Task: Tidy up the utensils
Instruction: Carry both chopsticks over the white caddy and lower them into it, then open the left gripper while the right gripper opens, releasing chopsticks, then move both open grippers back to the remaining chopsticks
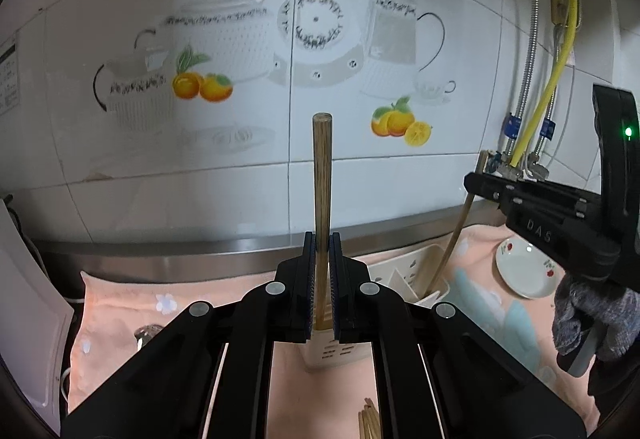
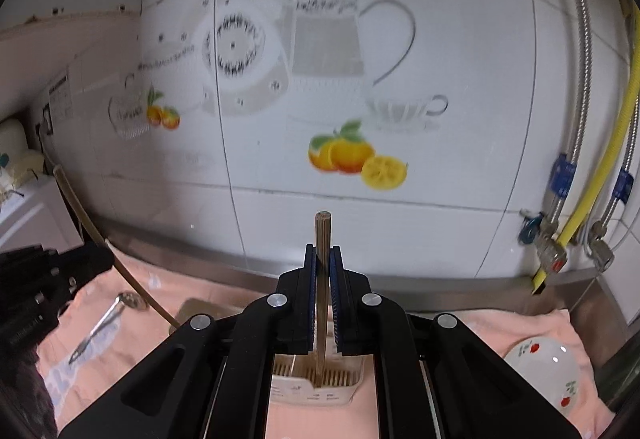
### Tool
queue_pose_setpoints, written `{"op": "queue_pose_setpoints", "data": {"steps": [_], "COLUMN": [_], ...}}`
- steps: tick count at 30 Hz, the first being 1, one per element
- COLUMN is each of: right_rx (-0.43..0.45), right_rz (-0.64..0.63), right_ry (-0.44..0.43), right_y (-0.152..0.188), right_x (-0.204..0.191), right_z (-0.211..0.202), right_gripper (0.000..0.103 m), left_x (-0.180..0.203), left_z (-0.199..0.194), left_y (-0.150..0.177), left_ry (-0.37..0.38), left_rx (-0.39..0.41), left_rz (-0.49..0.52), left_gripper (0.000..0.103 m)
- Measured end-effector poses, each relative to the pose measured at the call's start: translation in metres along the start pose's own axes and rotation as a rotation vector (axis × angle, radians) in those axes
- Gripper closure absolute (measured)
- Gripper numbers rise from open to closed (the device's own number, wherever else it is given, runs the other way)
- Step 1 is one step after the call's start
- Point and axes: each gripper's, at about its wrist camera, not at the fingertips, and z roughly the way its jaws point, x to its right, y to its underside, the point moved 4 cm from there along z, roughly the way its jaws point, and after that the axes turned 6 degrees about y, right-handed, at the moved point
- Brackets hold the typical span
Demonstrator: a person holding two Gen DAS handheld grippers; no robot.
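Each gripper is shut on one wooden chopstick held upright. In the left wrist view my left gripper (image 1: 322, 239) clamps a chopstick (image 1: 322, 175) over the cream slotted utensil holder (image 1: 404, 275). At the right of that view, my right gripper (image 1: 474, 181) carries its chopstick (image 1: 456, 235), whose lower end dips into the holder. In the right wrist view my right gripper (image 2: 322, 251) grips its chopstick (image 2: 322, 235) above the holder (image 2: 316, 383). The left gripper (image 2: 100, 259) shows at the left edge there with its chopstick (image 2: 92, 223).
A pink towel (image 1: 128, 303) covers the steel counter below a tiled wall. A white saucer (image 1: 524, 271) lies right of the holder; a white bowl (image 2: 544, 363) sits at the right. A metal slotted spoon (image 2: 108, 315) lies on the towel. More chopsticks (image 1: 370, 423) lie near. Pipes (image 2: 580, 199) run down the right wall.
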Motion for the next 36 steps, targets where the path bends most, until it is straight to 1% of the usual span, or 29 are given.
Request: {"op": "queue_pose_setpoints", "data": {"steps": [3,5,8,9,10,11,13,14,15,19,22,24,27,31,36], "right_rx": [-0.016,-0.015,-0.01,-0.008,-0.005,0.011,0.029,0.037,0.042,0.055,0.025,0.006,-0.048,-0.124,-0.181], "right_rz": [0.004,0.006,0.003,0.0,-0.001,0.002,0.007,0.001,-0.005,-0.043,-0.05,-0.064,-0.077,-0.07,-0.093], "right_ry": [-0.002,0.004,0.011,0.009,0.018,0.031,0.021,0.027,0.025,0.011,-0.019,-0.033,-0.065,-0.099,-0.085], "right_y": [0.003,0.003,0.003,0.003,0.003,0.002,-0.001,-0.001,-0.001,0.014,0.039,0.06,0.098,0.148,0.205], "right_x": [0.0,0.001,0.002,0.002,0.003,0.004,0.007,0.008,0.008,0.003,-0.004,-0.01,-0.02,-0.031,-0.044], "right_z": [0.003,0.003,-0.002,-0.005,-0.009,-0.015,-0.026,-0.034,-0.04,-0.072,-0.091,-0.101,-0.112,-0.12,-0.129], "right_gripper": [0.096,0.095,0.095,0.091,0.086,0.084,0.081,0.08,0.077,0.072,0.071,0.069,0.069,0.069,0.069], "left_x": [-0.002,-0.002,0.0,0.0,0.001,0.002,0.003,0.005,0.006,0.008,0.011,0.012,0.015,0.015,0.008], "left_z": [0.001,0.001,-0.001,-0.003,-0.005,-0.009,-0.017,-0.023,-0.029,-0.054,-0.071,-0.083,-0.093,-0.103,-0.107], "left_y": [0.003,0.004,0.004,0.003,0.003,0.002,0.0,0.0,0.0,0.006,0.021,0.035,0.055,0.092,0.146], "left_ry": [0.004,-0.009,-0.003,-0.001,0.006,0.007,0.001,0.002,-0.006,-0.009,-0.008,-0.011,0.004,0.005,-0.006], "left_rx": [-0.01,-0.007,-0.002,0.0,0.005,0.014,0.026,0.034,0.042,0.066,0.061,0.053,0.034,-0.009,-0.083], "left_rz": [-0.008,-0.005,-0.004,-0.005,-0.007,-0.007,-0.002,0.003,0.009,0.012,0.018,0.016,0.008,0.008,-0.023], "left_gripper": [0.097,0.096,0.096,0.096,0.095,0.094,0.086,0.085,0.082,0.073,0.073,0.071,0.07,0.07,0.07]}}
